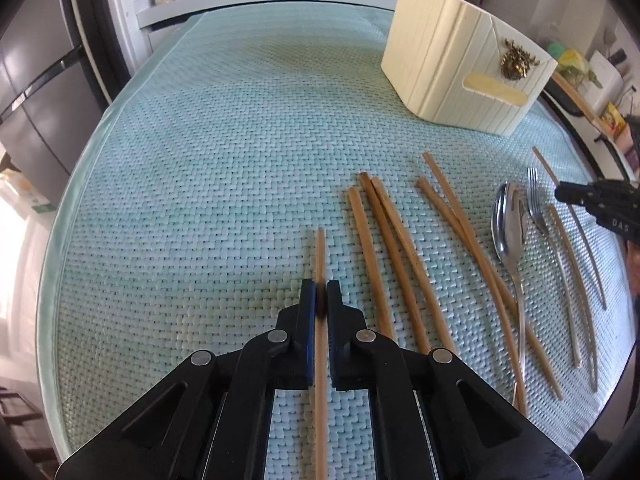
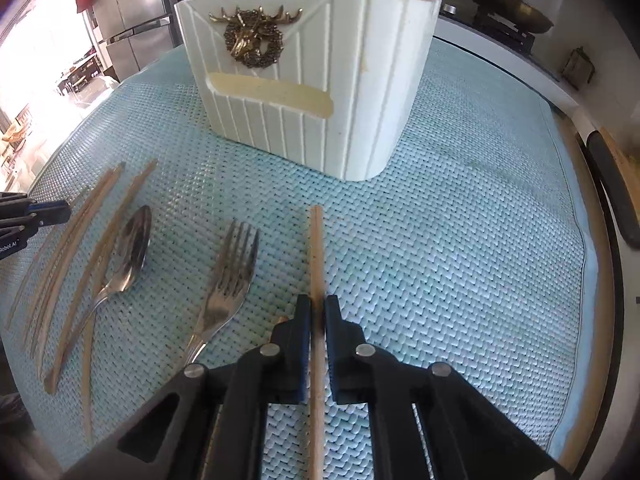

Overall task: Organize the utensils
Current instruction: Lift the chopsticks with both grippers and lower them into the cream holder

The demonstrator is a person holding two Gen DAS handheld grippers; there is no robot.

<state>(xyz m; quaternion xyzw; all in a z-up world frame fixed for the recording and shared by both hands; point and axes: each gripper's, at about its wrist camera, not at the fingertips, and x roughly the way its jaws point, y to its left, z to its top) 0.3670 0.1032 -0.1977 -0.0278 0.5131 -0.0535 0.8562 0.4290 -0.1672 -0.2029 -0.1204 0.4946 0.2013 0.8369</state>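
The cream ribbed plastic holder is being shown side-on, contents hidden; one brown wooden chopstick is being pinched by each narrowed tool: left tool and right tool

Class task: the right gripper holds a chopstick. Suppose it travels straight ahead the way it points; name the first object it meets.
Probably the cream utensil holder. The right gripper, shut on a chopstick, points at the holder's rounded right end, with only bare mat between. Depth is uncertain, and it might pass just right of it.
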